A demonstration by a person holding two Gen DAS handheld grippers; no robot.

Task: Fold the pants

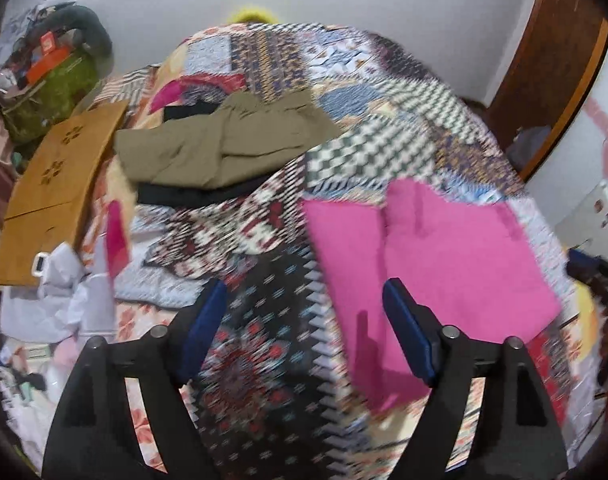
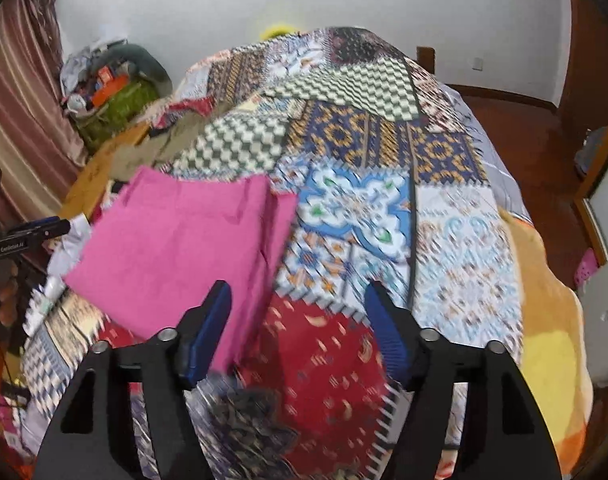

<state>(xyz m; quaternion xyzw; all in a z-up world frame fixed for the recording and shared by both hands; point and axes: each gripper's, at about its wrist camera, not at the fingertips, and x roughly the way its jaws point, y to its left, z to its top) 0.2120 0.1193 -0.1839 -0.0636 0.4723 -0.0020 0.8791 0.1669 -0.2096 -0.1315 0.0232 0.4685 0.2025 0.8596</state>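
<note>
Hand-held grippers (image 1: 304,320) (image 2: 297,316) — downward-tilted, spread.

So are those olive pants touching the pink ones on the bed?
Apart. The left wrist view shows patterned quilt between the olive pants and the pink pants.

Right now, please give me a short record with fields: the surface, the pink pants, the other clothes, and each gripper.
surface: patchwork quilt on a bed
pink pants: folded, lying flat on the quilt
other clothes: olive pants farther back, lying on something black
left gripper: open, nothing between the fingers
right gripper: open, holds nothing, beside the pink pants' edge
</note>
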